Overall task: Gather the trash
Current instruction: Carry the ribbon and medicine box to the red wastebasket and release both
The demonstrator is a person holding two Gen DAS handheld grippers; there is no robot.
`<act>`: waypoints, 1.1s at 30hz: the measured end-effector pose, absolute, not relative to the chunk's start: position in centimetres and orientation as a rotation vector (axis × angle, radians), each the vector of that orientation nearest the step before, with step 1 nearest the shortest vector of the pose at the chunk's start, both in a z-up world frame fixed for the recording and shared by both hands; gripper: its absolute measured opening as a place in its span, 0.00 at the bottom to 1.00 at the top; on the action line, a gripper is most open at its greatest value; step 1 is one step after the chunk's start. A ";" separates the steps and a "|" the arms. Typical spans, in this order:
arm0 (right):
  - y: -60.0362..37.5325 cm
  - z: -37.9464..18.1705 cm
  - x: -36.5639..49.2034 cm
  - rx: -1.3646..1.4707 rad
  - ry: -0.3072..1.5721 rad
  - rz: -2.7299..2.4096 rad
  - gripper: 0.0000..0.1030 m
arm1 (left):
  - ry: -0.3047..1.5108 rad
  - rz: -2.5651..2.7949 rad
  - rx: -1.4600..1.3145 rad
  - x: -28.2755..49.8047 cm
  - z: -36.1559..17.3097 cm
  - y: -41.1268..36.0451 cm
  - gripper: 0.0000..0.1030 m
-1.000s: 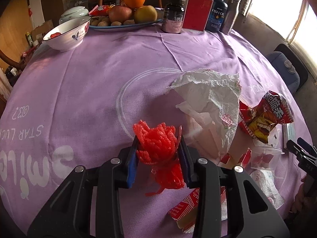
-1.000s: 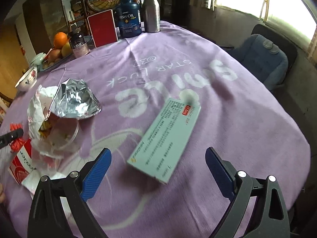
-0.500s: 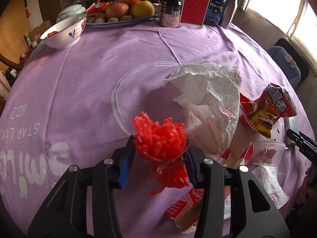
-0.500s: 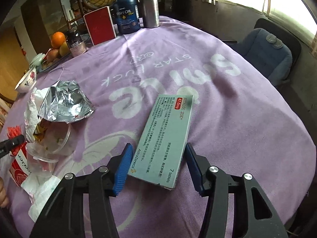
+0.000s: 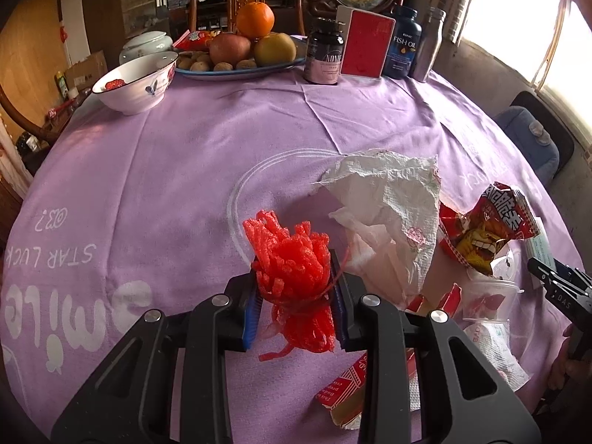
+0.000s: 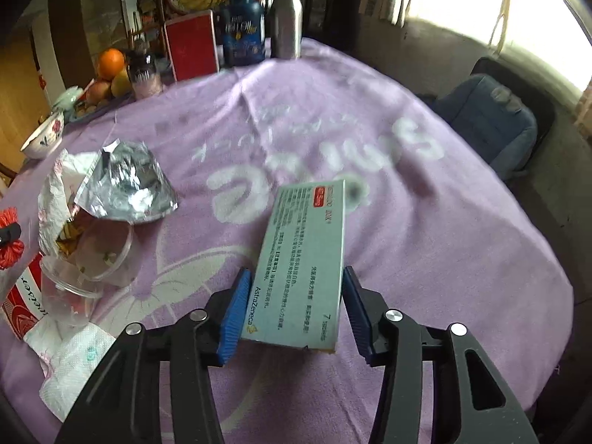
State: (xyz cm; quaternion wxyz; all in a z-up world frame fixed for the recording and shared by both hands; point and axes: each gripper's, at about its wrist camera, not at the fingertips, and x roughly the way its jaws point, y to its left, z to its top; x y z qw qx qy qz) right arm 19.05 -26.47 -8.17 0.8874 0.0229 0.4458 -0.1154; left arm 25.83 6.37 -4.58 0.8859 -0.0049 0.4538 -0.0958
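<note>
Risk: right claw (image 6: 296,310), closing on the medicine box (image 6: 303,259), may slip; left claw (image 5: 296,296) squeezes the red foam net (image 5: 292,259).

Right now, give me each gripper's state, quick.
Left gripper: jaws closing, clamped on the red foam net.
Right gripper: jaws closing around the pale green medicine box, both pads at its sides, apparently gripping it.

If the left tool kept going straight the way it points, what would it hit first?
Probably the purple tablecloth: the left tool, closing on the red foam net, aims down at bare cloth. Depth is uncertain.
</note>
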 end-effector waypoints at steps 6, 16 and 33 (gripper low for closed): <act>-25.8 -6.7 16.4 0.078 0.824 -0.204 0.48 | 0.895 -0.233 -0.055 25.1 -3.5 7.1 0.32; -26.5 -4.6 9.0 0.155 0.720 -0.180 0.48 | 0.874 -0.285 -0.082 22.3 -3.6 6.2 0.32; -30.6 -1.3 -1.8 0.224 0.569 -0.206 0.48 | 0.790 -0.445 -0.055 14.4 0.2 -1.2 0.32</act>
